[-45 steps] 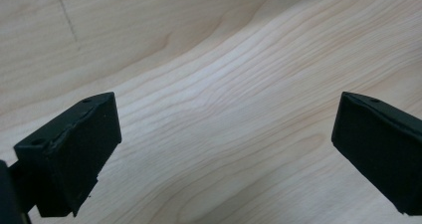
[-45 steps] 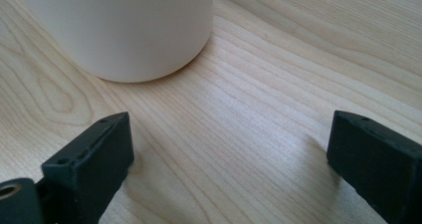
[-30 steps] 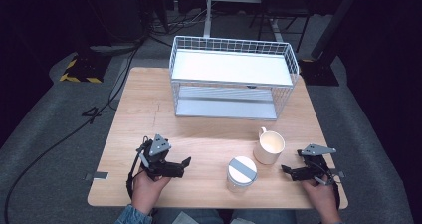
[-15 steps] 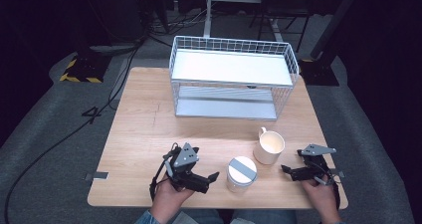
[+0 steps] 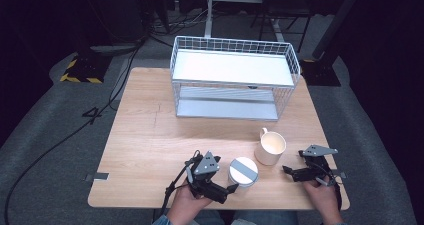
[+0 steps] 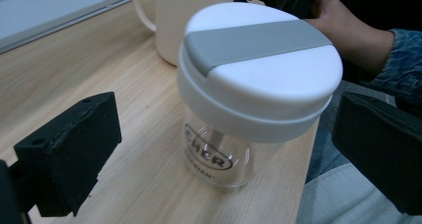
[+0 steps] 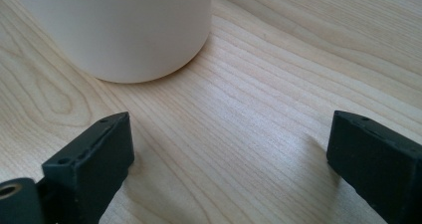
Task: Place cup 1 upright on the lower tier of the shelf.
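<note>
Left claw (image 5: 231,189) low at the table's near edge, jaws spread wide, flanking but not touching the lidded jar (image 5: 243,171).

clear glossy jar (image 6: 219,157), matt wood table (image 6: 144,184)

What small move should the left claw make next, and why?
Probably ease forward a little, then close. The left claw is open, its jaws either side of the lidded jar but short of its clear body, so closing now might miss it. The mug stands just beyond, so the advance should be short.
</note>
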`<state>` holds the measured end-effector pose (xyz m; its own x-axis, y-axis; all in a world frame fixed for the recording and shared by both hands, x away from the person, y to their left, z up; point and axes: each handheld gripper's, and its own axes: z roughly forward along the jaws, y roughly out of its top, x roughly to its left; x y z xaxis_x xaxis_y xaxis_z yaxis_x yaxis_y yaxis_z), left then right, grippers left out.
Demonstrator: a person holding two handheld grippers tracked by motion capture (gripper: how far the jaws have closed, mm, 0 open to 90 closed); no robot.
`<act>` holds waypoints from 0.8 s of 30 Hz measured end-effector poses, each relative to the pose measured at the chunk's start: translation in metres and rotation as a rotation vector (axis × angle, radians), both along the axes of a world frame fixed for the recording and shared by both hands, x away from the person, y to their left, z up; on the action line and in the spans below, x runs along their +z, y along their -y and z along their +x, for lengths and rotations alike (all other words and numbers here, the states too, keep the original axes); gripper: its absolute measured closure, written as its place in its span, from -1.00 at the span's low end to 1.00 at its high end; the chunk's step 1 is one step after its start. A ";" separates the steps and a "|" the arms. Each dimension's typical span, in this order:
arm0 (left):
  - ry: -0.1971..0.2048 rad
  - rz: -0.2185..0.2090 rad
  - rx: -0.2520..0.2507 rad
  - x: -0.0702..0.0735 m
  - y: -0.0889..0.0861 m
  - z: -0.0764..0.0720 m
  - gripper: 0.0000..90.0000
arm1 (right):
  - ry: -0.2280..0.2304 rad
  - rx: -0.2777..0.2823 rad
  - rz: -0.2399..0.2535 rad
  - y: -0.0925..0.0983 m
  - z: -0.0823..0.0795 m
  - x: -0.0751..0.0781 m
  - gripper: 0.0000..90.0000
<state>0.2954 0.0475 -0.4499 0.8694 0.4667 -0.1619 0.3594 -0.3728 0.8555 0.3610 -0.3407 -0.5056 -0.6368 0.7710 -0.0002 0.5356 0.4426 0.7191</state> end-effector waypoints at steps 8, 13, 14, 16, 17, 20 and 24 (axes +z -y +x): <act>-0.009 0.022 -0.016 -0.014 0.020 0.001 -1.00 | 0.000 0.000 0.000 0.000 0.000 0.000 -0.90; -0.021 0.028 -0.022 -0.022 0.031 0.004 -1.00 | 0.000 0.000 0.000 0.000 0.000 0.000 -0.90; -0.019 0.031 -0.025 -0.023 0.033 0.004 -1.00 | 0.000 0.000 -0.001 0.000 0.000 0.000 -0.90; -0.017 0.038 -0.031 -0.026 0.037 0.004 -1.00 | 0.000 0.000 0.000 0.000 0.000 0.000 -0.90; -0.015 0.043 -0.030 -0.027 0.039 0.005 -0.99 | 0.000 0.000 0.000 0.000 0.000 0.000 -0.90; -0.017 0.052 -0.001 -0.033 0.046 0.006 -0.99 | 0.000 0.000 0.000 0.000 0.000 0.000 -0.90; -0.004 0.033 -0.002 -0.038 0.047 0.006 -0.94 | 0.000 0.000 -0.001 0.000 0.000 0.000 -0.90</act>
